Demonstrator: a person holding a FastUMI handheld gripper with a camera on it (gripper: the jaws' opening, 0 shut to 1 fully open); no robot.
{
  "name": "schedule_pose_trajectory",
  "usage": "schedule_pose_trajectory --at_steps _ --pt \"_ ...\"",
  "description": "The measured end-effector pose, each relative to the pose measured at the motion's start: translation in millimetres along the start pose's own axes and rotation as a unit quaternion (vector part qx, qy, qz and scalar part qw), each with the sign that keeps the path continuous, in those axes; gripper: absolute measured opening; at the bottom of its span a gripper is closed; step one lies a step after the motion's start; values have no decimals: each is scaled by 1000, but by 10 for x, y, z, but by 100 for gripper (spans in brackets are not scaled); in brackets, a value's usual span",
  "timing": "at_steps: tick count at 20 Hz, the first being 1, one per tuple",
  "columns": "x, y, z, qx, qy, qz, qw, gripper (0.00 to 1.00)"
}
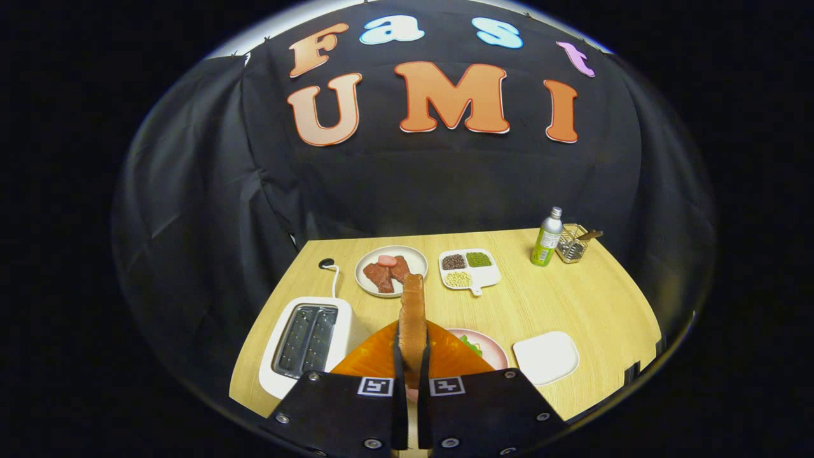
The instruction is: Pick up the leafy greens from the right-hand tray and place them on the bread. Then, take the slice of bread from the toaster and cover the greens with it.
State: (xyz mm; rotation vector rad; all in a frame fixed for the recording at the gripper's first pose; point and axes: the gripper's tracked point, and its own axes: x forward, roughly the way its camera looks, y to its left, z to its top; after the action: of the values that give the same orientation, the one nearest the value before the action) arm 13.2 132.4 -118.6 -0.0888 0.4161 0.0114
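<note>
Toasted brown, the bread slice [412,318] stands on edge, clenched between both fingers of the claw [411,375], long axis pointing away. The pink plate [491,346] with greens [471,345] lies just below, slightly right; the empty toaster [305,343] sits left on the worktop [572,299].

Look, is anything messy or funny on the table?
Nothing is spilled or broken. The gripper is shut on a bread slice standing on edge, above the pink plate with greens. The toaster slots look empty, and the white tray is bare, as the task would leave them.
</note>
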Motion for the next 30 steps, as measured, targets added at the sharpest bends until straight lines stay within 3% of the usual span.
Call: schedule_pose_trajectory --at_steps 10,20,30 --pt "314 -237 -564 5 49 27 998 6" --pt "549 -92 -945 6 84 79 993 7" --pt "629 -338 -1204 7 107 54 993 9"
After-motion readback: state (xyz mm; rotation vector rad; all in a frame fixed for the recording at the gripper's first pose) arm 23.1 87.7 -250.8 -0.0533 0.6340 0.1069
